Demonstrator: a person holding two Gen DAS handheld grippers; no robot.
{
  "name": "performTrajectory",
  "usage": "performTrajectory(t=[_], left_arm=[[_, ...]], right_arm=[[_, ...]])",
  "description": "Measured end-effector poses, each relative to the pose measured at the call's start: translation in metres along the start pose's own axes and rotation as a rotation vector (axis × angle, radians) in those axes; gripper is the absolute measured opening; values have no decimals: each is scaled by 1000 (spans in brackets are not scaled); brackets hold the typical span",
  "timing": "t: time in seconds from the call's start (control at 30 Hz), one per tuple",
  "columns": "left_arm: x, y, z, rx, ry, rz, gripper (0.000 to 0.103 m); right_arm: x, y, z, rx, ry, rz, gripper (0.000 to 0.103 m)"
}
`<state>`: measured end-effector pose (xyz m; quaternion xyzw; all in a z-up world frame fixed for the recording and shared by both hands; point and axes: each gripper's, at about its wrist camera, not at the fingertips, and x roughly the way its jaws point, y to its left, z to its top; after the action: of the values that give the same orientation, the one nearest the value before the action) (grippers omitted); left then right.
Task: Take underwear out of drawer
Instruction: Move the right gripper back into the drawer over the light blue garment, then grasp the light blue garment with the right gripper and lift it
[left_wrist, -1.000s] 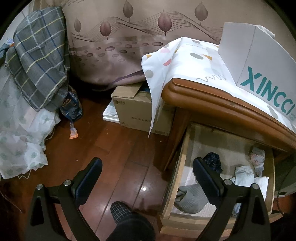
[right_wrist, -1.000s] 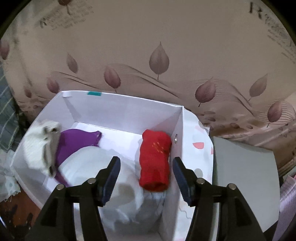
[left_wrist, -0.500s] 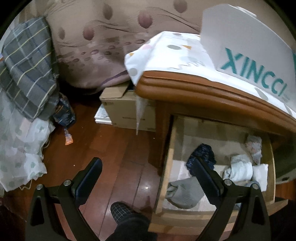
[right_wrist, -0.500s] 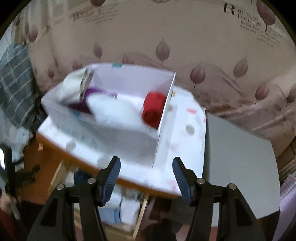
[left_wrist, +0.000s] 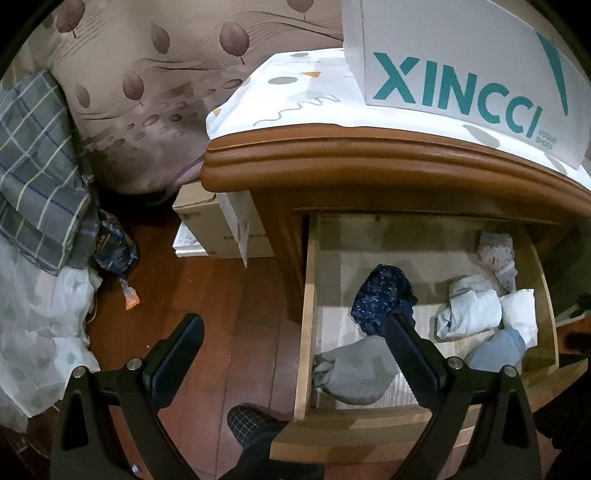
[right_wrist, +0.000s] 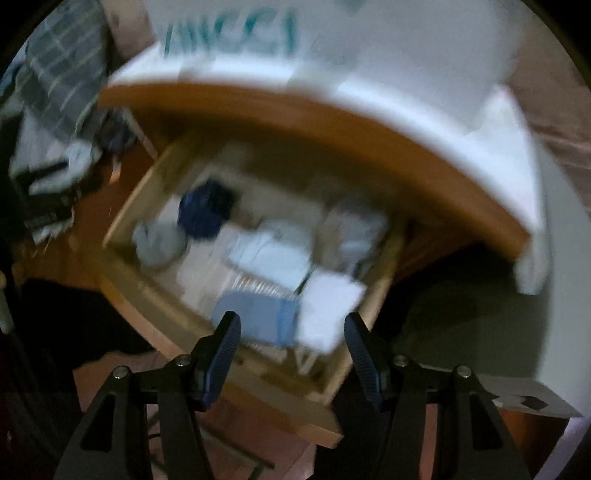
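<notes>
The wooden drawer (left_wrist: 309, 295) stands pulled out under the nightstand top. Inside lie several rolled garments: a dark blue patterned roll (left_wrist: 384, 295), a grey one (left_wrist: 354, 369), a white one (left_wrist: 469, 306), a light blue one (left_wrist: 495, 350) and a pale patterned one (left_wrist: 496, 254) at the back. My left gripper (left_wrist: 291, 332) hangs open over the drawer's left wall, nothing between its fingers. In the blurred right wrist view my right gripper (right_wrist: 291, 325) is open and empty above the drawer (right_wrist: 122, 221), over the light blue roll (right_wrist: 255, 317) and a white roll (right_wrist: 328, 306).
A white XINCCI shoebox (left_wrist: 461, 59) stands on the cloth-covered nightstand top (left_wrist: 369, 151). Left of the nightstand sit a cardboard box (left_wrist: 207, 218), a plaid blanket (left_wrist: 33, 166) and a bag on the wooden floor (left_wrist: 221, 306). A person's slippered foot (left_wrist: 255, 424) is at the bottom edge.
My right gripper has left the shoebox on top and dropped down in front of the nightstand to above the open drawer. The left gripper has shifted right, so more of the drawer shows.
</notes>
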<state>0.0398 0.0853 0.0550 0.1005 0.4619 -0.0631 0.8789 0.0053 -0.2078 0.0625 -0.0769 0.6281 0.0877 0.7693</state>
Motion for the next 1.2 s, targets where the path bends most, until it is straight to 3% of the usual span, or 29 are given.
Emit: performTrajectory(t=[0.1,0.23,0.33,0.53,0.7,1.03,1.2], left_arm=[[0,1,0,-5,3,-4,98],[2,3,1,-17,12,-10,98],[2,4,1,-26,12,-12,98],[2,7,1,-33,13,-22,98],[2,6,2,-34,15,-18,98],[4,8,2,-47,27,-27,98],[7,10,2,-60,41,-35,98]], right_arm=[[35,7,4,30,118,51,60],[77,10,11,126,255,51,61],[100,1,14,257,343,79,71],[123,9,19,312,410,30,80],[146,22,26,296,470,48,82],[185,49,44,121,586,-31,87],[192,60,50,45,598,-45,86]])
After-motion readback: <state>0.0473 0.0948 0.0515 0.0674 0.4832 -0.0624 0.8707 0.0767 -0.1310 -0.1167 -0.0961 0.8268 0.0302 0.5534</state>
